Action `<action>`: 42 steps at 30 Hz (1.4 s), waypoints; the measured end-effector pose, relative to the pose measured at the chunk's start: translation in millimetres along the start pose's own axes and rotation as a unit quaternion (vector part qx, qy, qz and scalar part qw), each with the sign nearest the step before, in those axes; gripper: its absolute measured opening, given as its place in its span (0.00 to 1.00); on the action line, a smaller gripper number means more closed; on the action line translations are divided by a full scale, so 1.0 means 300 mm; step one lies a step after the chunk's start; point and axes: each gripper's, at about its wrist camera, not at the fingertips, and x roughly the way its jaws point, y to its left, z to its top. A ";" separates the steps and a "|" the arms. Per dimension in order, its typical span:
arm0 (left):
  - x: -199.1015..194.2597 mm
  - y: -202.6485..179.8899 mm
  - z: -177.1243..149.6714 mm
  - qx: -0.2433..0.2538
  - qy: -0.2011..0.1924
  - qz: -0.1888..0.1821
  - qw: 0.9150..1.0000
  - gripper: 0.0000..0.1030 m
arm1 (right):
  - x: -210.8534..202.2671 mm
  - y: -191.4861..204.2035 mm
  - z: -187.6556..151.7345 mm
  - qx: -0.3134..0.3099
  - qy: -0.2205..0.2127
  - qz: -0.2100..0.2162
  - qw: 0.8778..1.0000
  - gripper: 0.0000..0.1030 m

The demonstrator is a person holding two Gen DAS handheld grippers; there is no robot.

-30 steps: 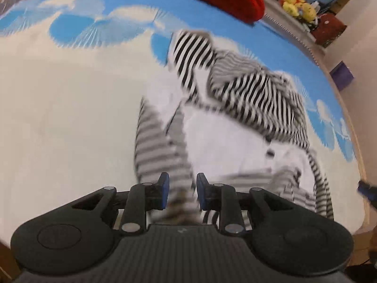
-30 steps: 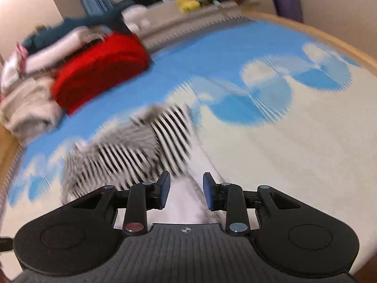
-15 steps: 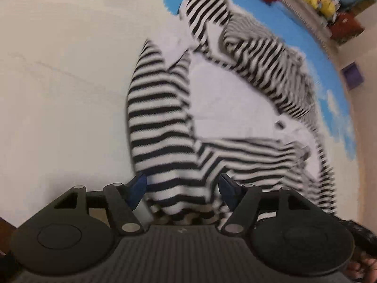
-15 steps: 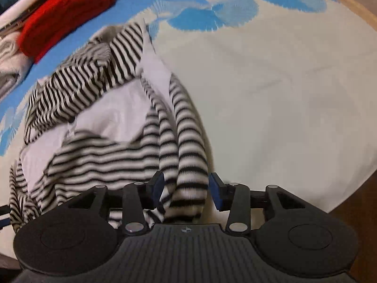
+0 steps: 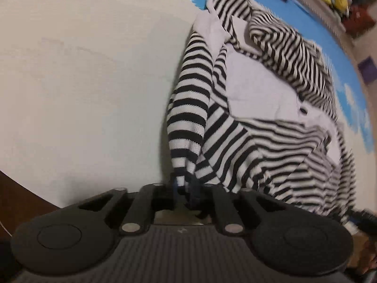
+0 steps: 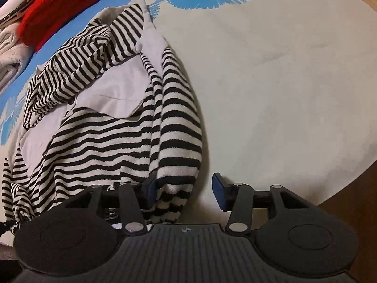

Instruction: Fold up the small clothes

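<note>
The striped top (image 5: 235,122) lies crumpled on the cloth-covered table (image 5: 82,82), close to its near edge, with one sleeve (image 5: 188,108) running toward that edge and the pale lining turned up in the middle. In my judgement the folding has hardly begun: no flat fold is visible, the body is bunched, and the far part is piled in wrinkles toward the blue band of the cloth.

The left gripper (image 5: 186,188) has its jaws closing, and the cuff end of the sleeve is pinched between them, so it grips the cloth. The right gripper (image 6: 186,186) is also closing, but its jaws are not yet tight: striped fabric (image 6: 174,188) lies against the left pad, while the right pad (image 6: 218,188) stands apart from it with bare cloth showing between. I would call this one not yet holding.

What is left seems to be nearly everything: to secure both grips, spread the top flat, bring the sleeves in and fold the body. A red garment (image 6: 61,4) and other pale clothes (image 6: 11,47) lie at the far edge; whether those are finished I cannot tell.
</note>
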 end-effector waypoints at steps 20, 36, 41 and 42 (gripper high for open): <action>0.052 -0.011 -0.002 -0.028 0.034 -0.022 0.999 0.30 | 0.027 0.014 -0.004 -0.009 0.022 0.005 1.000 0.18; 0.033 -0.026 0.002 -0.005 0.005 -0.012 1.000 0.10 | 0.018 0.021 0.007 -0.011 0.010 0.014 1.000 0.09; -0.037 -0.043 -0.008 0.015 -0.043 -0.022 0.999 0.04 | -0.050 0.023 0.014 -0.007 -0.031 0.046 0.998 0.04; -0.061 -0.048 -0.011 0.019 -0.058 -0.027 0.998 0.04 | -0.067 0.019 0.015 0.002 -0.039 0.055 0.998 0.03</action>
